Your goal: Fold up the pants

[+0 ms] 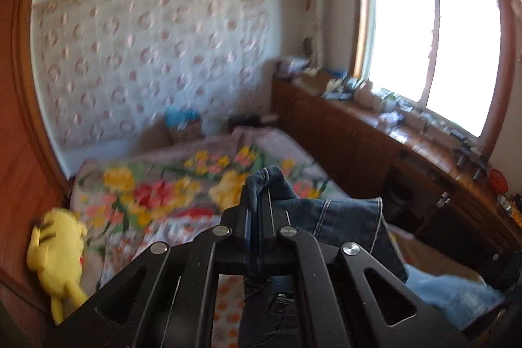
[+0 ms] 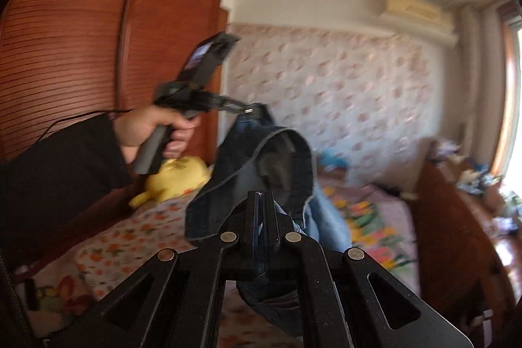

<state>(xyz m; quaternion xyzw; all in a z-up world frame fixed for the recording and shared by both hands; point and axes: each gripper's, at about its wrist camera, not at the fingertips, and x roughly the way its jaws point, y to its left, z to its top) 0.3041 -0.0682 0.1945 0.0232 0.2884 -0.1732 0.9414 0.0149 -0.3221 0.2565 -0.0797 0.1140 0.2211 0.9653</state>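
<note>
We hold dark jeans (image 2: pixel 261 158) aloft above floral bed (image 1: pixel 156 185), left tongs (image 1: pixel 257 194) and right tongs (image 2: pixel 260 201) each clamped on denim edge. Step: lifting to straighten. Next, we judge: lay flat on bed, legs aligned.

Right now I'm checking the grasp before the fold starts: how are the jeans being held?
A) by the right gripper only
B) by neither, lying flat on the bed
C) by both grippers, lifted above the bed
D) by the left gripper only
C: the left gripper and the right gripper are each shut on denim of the jeans, which hang above the bed.
</note>
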